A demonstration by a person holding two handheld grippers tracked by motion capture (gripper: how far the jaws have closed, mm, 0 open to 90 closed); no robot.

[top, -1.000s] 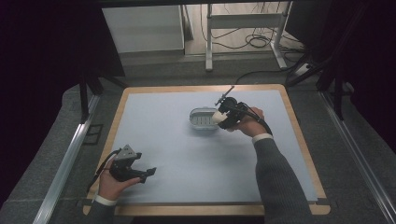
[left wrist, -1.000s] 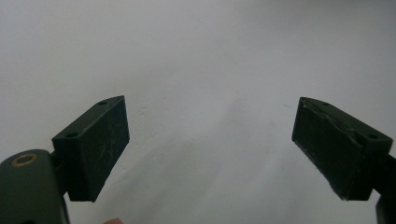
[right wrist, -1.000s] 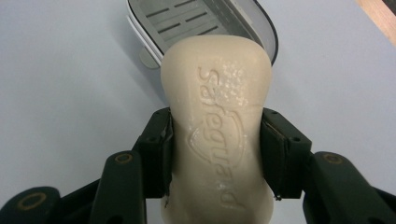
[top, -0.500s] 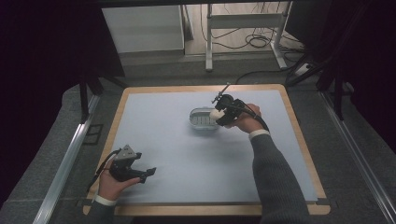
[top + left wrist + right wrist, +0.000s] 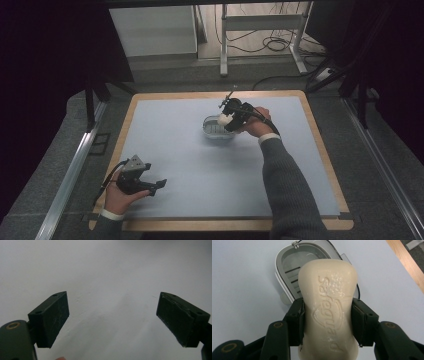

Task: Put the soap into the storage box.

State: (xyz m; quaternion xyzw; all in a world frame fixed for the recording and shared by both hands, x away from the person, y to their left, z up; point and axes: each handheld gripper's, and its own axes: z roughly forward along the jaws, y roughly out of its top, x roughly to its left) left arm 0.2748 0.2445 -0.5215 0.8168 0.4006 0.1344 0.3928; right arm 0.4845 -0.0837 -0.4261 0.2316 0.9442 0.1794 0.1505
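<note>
Right gripper point(image 5: 327, 322): clamped on the Safeguard soap bar point(image 5: 328, 302), held above the soap dish point(image 5: 287, 267).
Left gripper point(image 5: 113, 320): jaws spread, nothing held.
Step, judged: bar being placed; lowering, then release, is called for.

The right gripper point(image 5: 226, 119) is holding a pale soap bar point(image 5: 224, 120) above the grey soap dish point(image 5: 216, 129), positioned toward 1 o'clock on the table point(image 5: 170, 150). The left gripper point(image 5: 159, 184) is resting at 7 o'clock, jaws standing apart.
</note>
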